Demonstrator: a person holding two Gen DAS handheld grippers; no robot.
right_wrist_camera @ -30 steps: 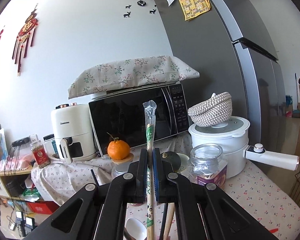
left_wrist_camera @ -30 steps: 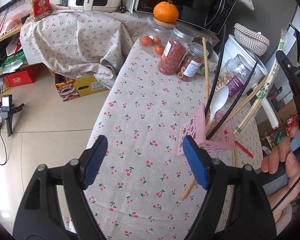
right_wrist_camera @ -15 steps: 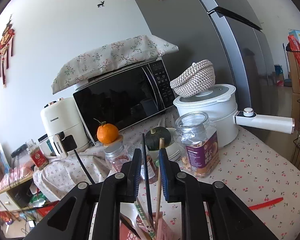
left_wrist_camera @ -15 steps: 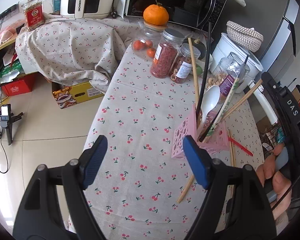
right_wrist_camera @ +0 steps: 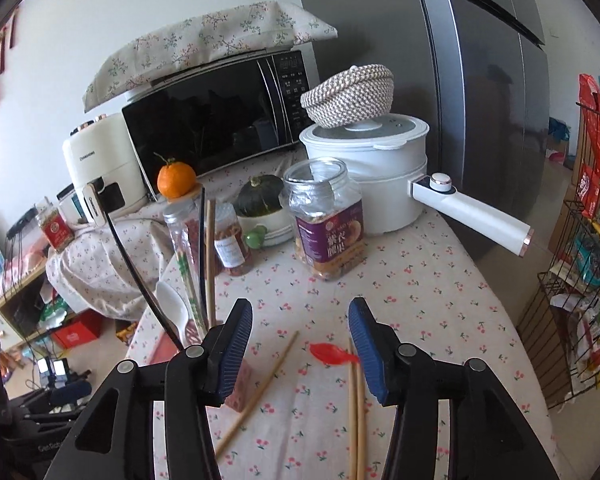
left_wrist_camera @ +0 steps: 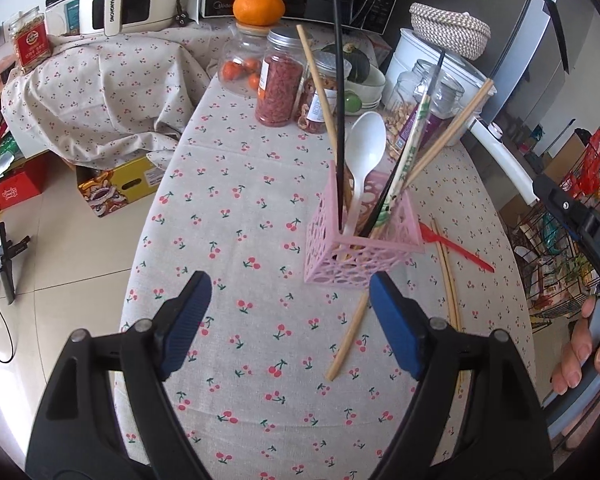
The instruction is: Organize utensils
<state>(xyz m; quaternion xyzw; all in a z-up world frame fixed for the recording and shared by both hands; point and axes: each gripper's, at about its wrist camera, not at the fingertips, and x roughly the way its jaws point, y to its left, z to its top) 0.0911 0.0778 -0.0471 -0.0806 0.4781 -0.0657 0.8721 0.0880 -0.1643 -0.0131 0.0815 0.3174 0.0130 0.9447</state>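
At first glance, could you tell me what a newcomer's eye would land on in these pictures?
Probably the pink basket mid-table, bristling with chopsticks and a white spoon. Next, the orange perched on a jar before the microwave. Loose chopsticks and a red fork lie on the cloth beneath the open right gripper.

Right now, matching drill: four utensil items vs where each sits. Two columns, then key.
Items:
1. white spoon
2. red fork
3. single wooden chopstick
4. wooden chopstick pair

Places:
A. flat on the cloth, partly under the pink basket's near edge
B. flat on the cloth, below the right gripper
C. standing in the pink basket
D. flat on the cloth beside the basket, red

Pairs: 1-C, 2-D, 3-A, 4-B
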